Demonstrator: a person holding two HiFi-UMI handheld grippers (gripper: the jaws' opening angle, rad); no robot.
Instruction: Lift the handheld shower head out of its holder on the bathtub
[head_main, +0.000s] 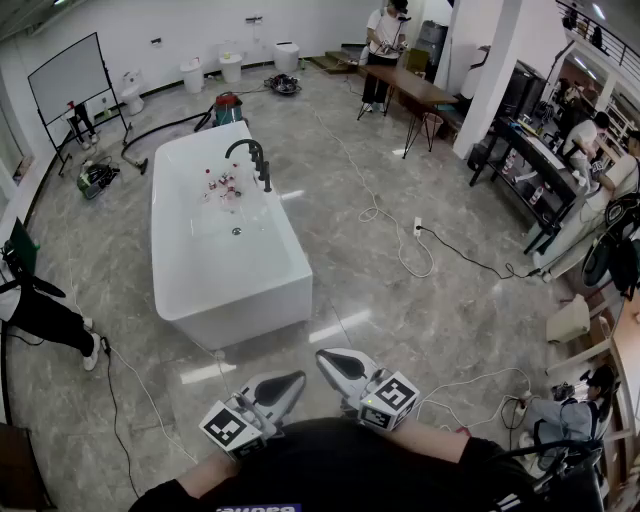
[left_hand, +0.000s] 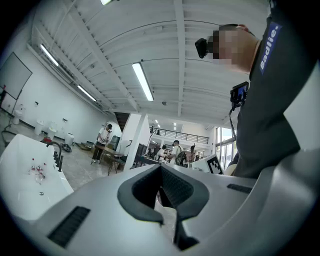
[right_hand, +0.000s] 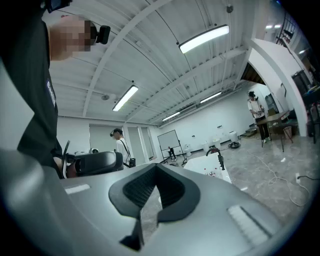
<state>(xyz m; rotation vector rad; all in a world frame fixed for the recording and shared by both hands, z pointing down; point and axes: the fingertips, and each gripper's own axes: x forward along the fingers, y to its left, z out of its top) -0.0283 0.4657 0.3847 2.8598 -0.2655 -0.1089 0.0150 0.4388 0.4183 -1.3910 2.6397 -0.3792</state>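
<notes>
A white freestanding bathtub (head_main: 240, 300) stands on the grey floor ahead. On its far right rim rises a black tap fixture (head_main: 250, 152), and the black handheld shower head (head_main: 266, 172) sits upright in its holder there. The same fixture shows small in the left gripper view (left_hand: 57, 155) and the right gripper view (right_hand: 218, 156). Both grippers are held close to my chest, well short of the tub. My left gripper (head_main: 285, 385) (left_hand: 161, 172) is shut with nothing in it. My right gripper (head_main: 338, 365) (right_hand: 156, 172) is also shut and empty.
Small bottles (head_main: 222, 185) lie inside the tub. Cables (head_main: 400, 250) trail over the floor to the right and near my feet. A red and green vacuum (head_main: 228, 106) stands behind the tub. A person (head_main: 45, 315) sits at the left; tables (head_main: 415, 88) and people are at the right.
</notes>
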